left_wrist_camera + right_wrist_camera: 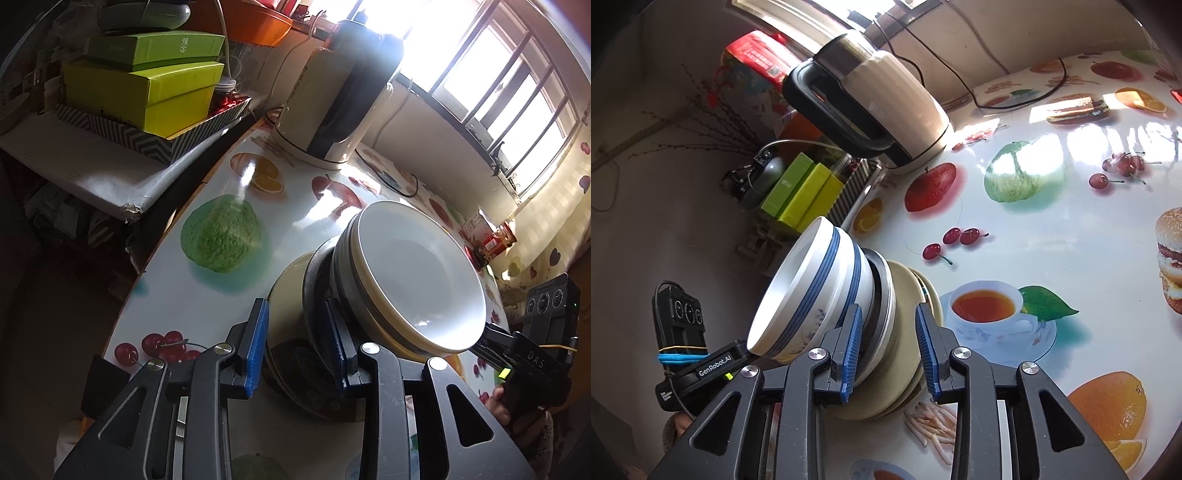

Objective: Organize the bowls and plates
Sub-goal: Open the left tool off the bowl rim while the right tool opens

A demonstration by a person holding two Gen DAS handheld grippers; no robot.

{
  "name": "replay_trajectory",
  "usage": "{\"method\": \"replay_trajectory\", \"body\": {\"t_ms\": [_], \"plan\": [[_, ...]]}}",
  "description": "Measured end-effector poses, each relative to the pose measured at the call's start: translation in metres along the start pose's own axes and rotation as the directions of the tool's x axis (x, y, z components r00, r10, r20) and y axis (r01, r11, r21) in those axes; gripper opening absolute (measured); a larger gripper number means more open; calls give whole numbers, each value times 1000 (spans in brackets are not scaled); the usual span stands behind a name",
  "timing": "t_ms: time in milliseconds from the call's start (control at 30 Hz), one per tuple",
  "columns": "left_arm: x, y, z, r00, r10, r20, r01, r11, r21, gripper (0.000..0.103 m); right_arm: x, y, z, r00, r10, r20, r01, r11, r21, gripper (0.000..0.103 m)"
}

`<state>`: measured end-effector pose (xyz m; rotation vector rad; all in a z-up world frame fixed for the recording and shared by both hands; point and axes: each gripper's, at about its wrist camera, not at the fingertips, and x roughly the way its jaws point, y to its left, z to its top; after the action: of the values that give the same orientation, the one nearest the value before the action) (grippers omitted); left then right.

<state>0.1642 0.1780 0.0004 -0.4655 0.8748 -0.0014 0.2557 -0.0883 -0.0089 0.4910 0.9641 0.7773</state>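
While the stack sits on the fruit-print table (pixel 1052 229), both grippers straddle its lower rims from opposite sides. Stack, top down: two nested white bowls (pixel 812 291) with blue bands, a dark-rimmed dish (pixel 882 295) under them, then cream plates (pixel 905 347) at the bottom, resting on the table. Left gripper (pixel 299 343): blue pads either side of the plate edges, jaws parted; the left pad stands clear of the rim with table showing between them, and the right pad sits close against the dark dish, contact can't be confirmed. Right gripper (pixel 890 347): jaws parted too, the left pad beside the dark-rimmed dish, the right pad just off the outer cream plate edge with a visible gap. No firm clamp on either side. In the left wrist view the top bowl (pixel 410 273) shows an empty white interior, and the other gripper's body pokes in at lower right with a hand (pixel 517 410) on its grip. A cream electric kettle (pixel 882 107) with black handle stands on the table well behind the stack, cord trailing off. Green boxes (pixel 147 88) are stacked on a side shelf beyond the table edge.
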Motion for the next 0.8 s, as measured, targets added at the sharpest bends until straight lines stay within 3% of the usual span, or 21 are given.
{"method": "replay_trajectory", "body": {"t_ms": [100,400,633,800], "plan": [[-4,-1,-2,1000,7,10,-7,1000,7,35,-6,4,-1,1000,-10,14,11,1000,-18,37],[-22,-6,-11,999,13,47,-14,1000,21,47,-22,14,-11,997,-67,47,70,995,-68,40],[-34,-18,-25,997,29,76,-34,997,70,47,-37,23,-21,993,-91,76,98,990,-104,46],[-40,-26,-35,992,76,102,-87,990,108,48,-44,31,-31,989,-118,93,130,982,-134,51]]}}
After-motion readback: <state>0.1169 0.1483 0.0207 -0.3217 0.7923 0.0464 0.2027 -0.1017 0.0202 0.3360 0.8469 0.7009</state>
